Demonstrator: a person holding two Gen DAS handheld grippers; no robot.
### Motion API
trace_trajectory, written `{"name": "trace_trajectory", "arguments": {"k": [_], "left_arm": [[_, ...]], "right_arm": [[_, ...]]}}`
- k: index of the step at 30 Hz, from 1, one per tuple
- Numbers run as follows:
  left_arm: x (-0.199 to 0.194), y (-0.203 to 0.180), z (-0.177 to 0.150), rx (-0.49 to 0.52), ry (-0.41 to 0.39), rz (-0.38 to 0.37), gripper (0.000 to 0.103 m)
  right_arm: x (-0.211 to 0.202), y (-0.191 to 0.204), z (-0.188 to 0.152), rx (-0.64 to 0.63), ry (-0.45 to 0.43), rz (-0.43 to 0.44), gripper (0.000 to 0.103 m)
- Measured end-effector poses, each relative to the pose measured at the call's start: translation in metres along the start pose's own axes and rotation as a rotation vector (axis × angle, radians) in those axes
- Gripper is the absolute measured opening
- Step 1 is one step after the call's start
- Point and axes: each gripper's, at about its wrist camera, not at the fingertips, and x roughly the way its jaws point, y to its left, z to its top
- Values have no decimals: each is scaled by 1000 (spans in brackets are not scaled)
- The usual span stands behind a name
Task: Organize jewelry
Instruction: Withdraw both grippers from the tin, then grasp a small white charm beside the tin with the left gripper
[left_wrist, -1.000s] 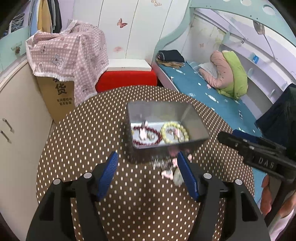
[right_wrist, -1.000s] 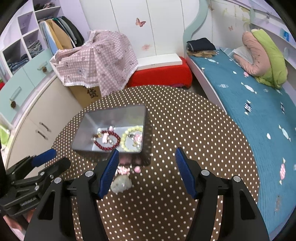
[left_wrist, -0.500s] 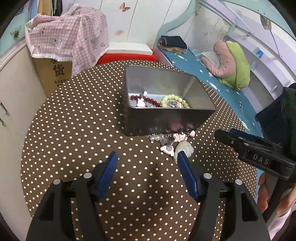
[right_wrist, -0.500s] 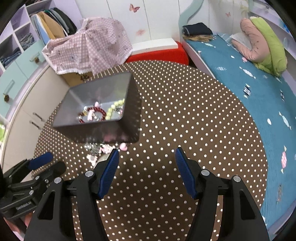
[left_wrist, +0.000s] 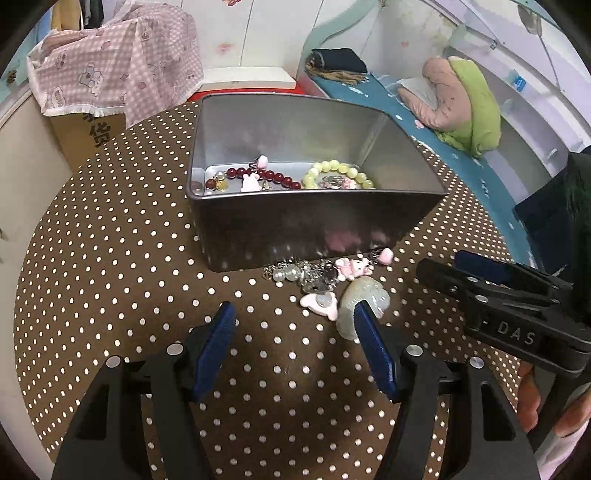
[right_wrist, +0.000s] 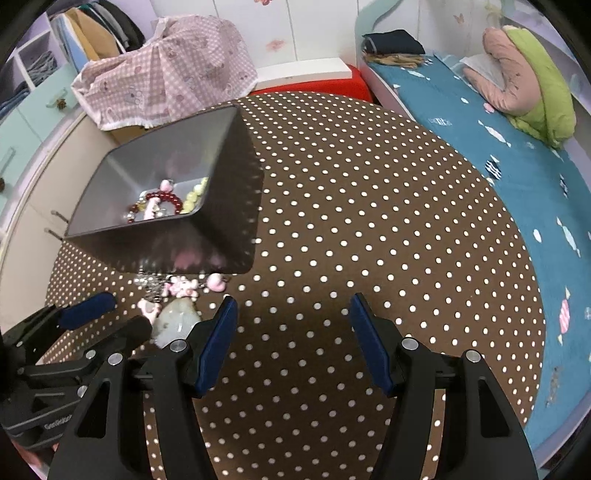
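A silver metal box (left_wrist: 314, 229) stands on the round brown polka-dot table (left_wrist: 110, 266). Inside lie a dark red bead bracelet (left_wrist: 258, 175) and a pale yellow-green bead bracelet (left_wrist: 340, 173). In front of the box lies a loose pile: a pearl and metal chain (left_wrist: 299, 273), pink charms (left_wrist: 352, 267) and a pale green jade pendant (left_wrist: 364, 302). My left gripper (left_wrist: 295, 314) is open and empty, its right finger over the pendant. My right gripper (right_wrist: 291, 306) is open and empty, to the right of the pile (right_wrist: 173, 291) and box (right_wrist: 177, 243).
A bed with a teal sheet (right_wrist: 498, 155) runs along the table's right side. A red bench (right_wrist: 314, 83) and a cardboard box under a pink checked cloth (right_wrist: 166, 77) stand behind the table. Cream cabinets (left_wrist: 22, 155) are at the left.
Both grippers have come lower and closer to the box and the jewelry pile. The left gripper's right finger now reaches the jade pendant. Both stay open.
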Motion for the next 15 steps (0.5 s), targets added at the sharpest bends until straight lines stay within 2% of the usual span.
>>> {"name": "trace_trajectory", "arguments": {"k": [7, 9, 15], "left_arm": [[5, -7, 0, 48, -19, 44, 65], [6, -10, -1, 70, -33, 39, 66], [2, -8, -8, 84, -50, 16, 59]], "right_arm": [[5, 3, 1, -6, -2, 3, 61], [5, 3, 2, -10, -4, -3, 61], [7, 17, 1, -36, -1, 20, 61]]}}
